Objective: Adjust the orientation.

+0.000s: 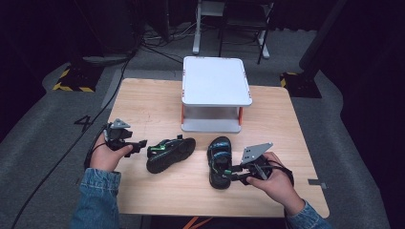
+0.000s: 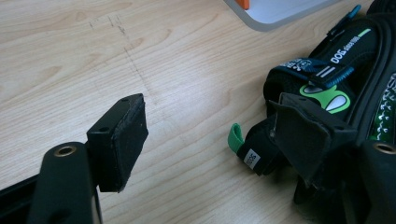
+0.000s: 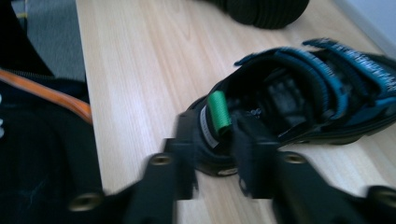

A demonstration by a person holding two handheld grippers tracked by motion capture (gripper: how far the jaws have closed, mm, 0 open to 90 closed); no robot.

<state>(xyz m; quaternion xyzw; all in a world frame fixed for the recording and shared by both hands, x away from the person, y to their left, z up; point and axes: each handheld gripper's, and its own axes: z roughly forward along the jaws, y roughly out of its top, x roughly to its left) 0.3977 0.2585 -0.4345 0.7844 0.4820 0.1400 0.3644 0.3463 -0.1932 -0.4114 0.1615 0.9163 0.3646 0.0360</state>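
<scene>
Two black sandals lie on the wooden table (image 1: 153,105). The one with green trim (image 1: 171,153) is on its side at the left. My left gripper (image 1: 141,143) stands open at its heel end; in the left gripper view (image 2: 210,140) one jaw is over bare wood and the other is against the sandal (image 2: 336,79), with its green heel tab (image 2: 236,137) in the gap. The blue-strapped sandal (image 1: 219,160) stands upright at the right. My right gripper (image 1: 234,174) straddles its heel (image 3: 217,116), open (image 3: 217,154), blurred, pads beside the heel of this sandal (image 3: 299,93).
A white two-level stand (image 1: 216,81) with orange posts sits at the table's back middle; its edge shows in the left gripper view (image 2: 280,11). The green sandal's sole (image 3: 261,9) lies beyond the blue one. Grey floor and cables surround the table.
</scene>
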